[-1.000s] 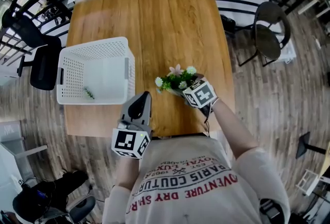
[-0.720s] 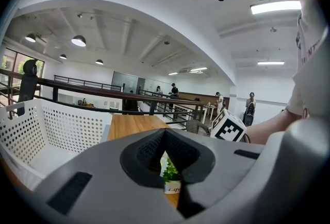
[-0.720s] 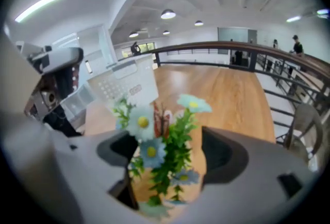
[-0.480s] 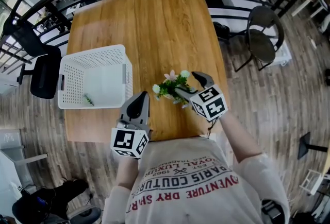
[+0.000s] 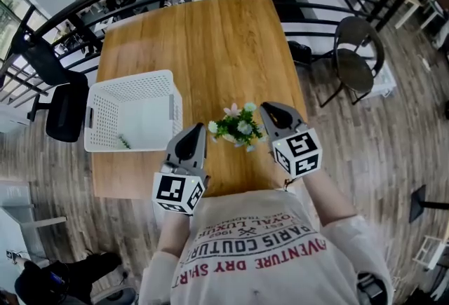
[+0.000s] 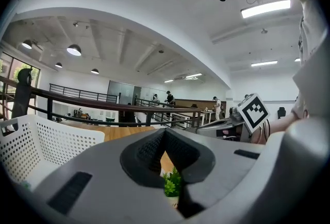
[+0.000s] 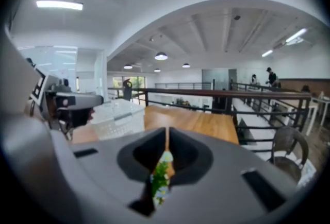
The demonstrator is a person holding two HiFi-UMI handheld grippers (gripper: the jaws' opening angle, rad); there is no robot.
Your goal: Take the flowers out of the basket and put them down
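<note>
Right gripper (image 5: 272, 111) withdrawn, closed, flowers (image 5: 237, 127) on table (image 5: 210, 37)

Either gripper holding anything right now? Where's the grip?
Nothing held. Left gripper and right gripper are shut, empty; flowers sit on the table between them.

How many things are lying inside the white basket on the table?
1. A small green sprig lies on the floor of the white basket, close to its near wall. That wall could hide something small.
</note>
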